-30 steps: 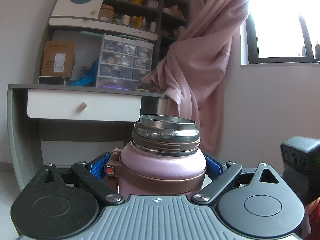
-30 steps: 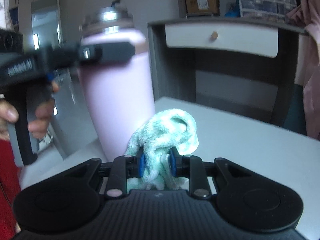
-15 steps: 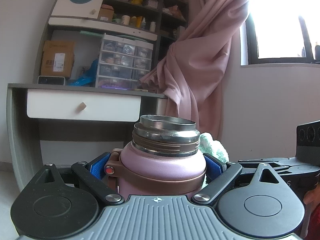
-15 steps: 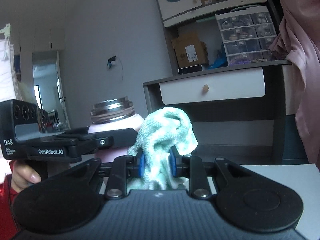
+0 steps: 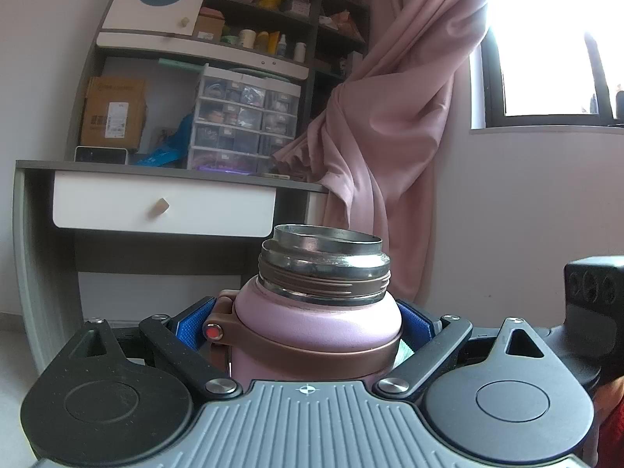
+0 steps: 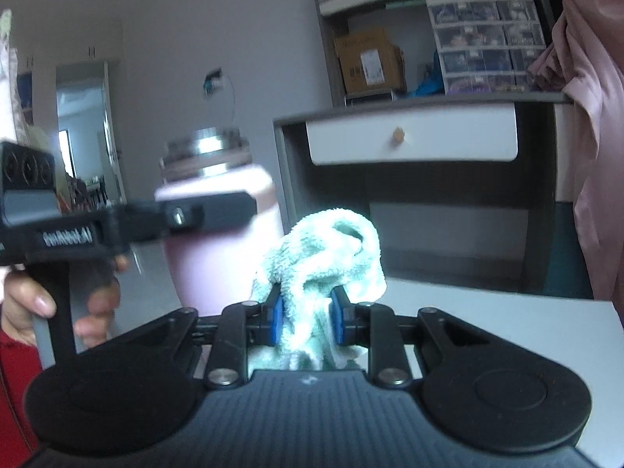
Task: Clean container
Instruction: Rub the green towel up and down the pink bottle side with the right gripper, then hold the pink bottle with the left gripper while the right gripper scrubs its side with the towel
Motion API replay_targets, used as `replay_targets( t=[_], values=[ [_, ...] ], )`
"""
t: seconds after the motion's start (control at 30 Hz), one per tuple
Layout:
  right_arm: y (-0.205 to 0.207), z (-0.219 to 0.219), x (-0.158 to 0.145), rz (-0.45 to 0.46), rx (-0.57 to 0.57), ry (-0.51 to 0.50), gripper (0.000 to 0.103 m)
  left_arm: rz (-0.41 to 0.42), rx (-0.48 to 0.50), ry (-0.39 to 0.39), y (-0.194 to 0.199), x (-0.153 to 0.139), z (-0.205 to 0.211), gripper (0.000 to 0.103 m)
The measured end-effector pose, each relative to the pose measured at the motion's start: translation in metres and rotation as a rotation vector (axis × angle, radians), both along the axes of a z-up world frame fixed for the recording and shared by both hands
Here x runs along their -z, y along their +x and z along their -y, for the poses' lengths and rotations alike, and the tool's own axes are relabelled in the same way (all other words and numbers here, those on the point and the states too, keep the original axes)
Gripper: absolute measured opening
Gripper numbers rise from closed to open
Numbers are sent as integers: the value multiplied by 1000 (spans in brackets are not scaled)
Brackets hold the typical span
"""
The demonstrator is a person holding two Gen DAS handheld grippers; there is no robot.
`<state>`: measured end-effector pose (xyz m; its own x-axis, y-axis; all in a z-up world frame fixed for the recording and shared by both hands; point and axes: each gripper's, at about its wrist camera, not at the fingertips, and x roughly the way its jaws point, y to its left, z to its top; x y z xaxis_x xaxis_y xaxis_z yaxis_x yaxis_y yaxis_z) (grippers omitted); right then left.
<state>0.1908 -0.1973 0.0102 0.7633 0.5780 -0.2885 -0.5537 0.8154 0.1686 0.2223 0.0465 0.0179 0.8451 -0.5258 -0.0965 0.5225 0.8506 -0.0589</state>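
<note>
A pink flask (image 5: 318,331) with an open steel mouth (image 5: 325,255) stands upright, and my left gripper (image 5: 308,329) is shut on its body just under the brown collar. In the right wrist view the same flask (image 6: 224,234) sits at the left, with the left gripper (image 6: 210,212) across it and a hand (image 6: 27,304) on its handle. My right gripper (image 6: 306,319) is shut on a bunched pale green cloth (image 6: 325,257). The cloth sits just right of the flask's side, below its mouth; whether they touch I cannot tell. The right gripper's body (image 5: 592,292) shows at the right edge of the left wrist view.
A white table (image 6: 507,331) lies below the right gripper. Beyond it stands a grey desk (image 5: 163,177) with a white drawer (image 5: 163,206), shelves and a clear drawer unit (image 5: 243,121). A pink curtain (image 5: 394,117) hangs at the right beside a bright window (image 5: 553,58).
The right gripper with the cloth rose beside the flask's mouth half a second ago, then dropped again to the flask's side. The left gripper and flask have stayed still.
</note>
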Motion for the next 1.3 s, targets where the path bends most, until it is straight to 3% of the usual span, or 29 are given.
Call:
replay_targets(
  t=[0.3, 0.53, 0.83, 1.13, 1.3],
  values=[
    [10, -14, 24, -121, -4, -145, 25, 2, 2, 3, 0, -1, -1, 94],
    [12, -19, 29, -141, -7, -184, 25, 2, 1, 3, 0, -1, -4, 94],
    [10, -10, 18, -99, -9, -129, 24, 1, 0, 4, -1, -2, -1, 94],
    [-12, 14, -12, 13, -48, 53, 24, 1, 0, 5, -1, -2, -1, 94],
    [-8, 10, -10, 10, -65, 31, 24, -2, -3, 1, -2, -2, -3, 94]
  ],
)
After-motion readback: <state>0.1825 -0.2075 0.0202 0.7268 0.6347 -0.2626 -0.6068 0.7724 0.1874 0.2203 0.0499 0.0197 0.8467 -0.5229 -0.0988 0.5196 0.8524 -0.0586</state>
